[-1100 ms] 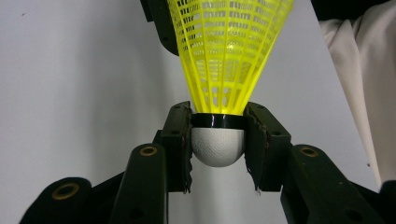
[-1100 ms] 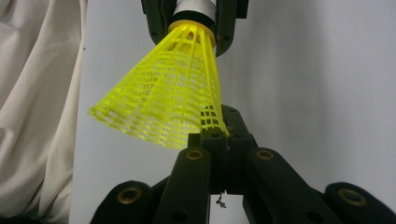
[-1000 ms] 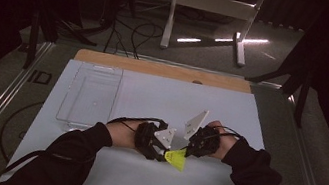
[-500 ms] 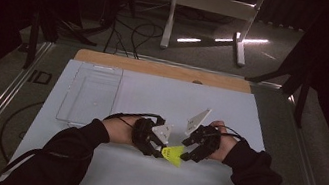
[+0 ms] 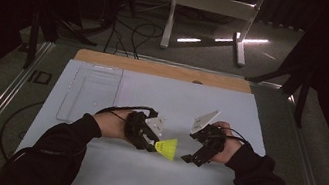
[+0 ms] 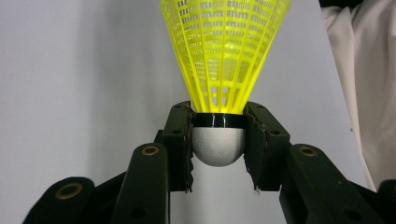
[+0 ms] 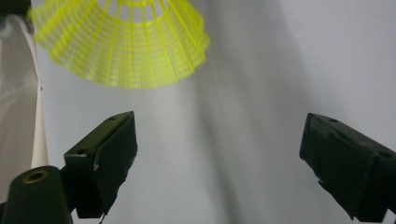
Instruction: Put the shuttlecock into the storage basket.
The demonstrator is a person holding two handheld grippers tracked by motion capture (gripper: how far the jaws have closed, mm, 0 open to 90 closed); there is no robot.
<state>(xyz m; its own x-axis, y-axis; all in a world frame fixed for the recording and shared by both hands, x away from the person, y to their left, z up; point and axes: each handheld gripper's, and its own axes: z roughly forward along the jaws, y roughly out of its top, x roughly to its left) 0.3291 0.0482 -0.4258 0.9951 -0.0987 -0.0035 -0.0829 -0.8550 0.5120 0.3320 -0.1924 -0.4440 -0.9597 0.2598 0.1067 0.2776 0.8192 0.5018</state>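
Shuttlecock (image 6: 223,70): yellow mesh skirt, white cork, black band, in left tongs (image 6: 217,144).

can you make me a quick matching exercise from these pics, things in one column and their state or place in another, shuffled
Things:
1. shuttlecock
2. left gripper
3. right gripper
4. clear tray

States or places:
A. open, holding nothing
B. on the mat, far left of the hands
C. yellow skirt, white cork pinched between fingers
D. shut on the cork

Pairs: 1-C, 2-D, 3-A, 4-B
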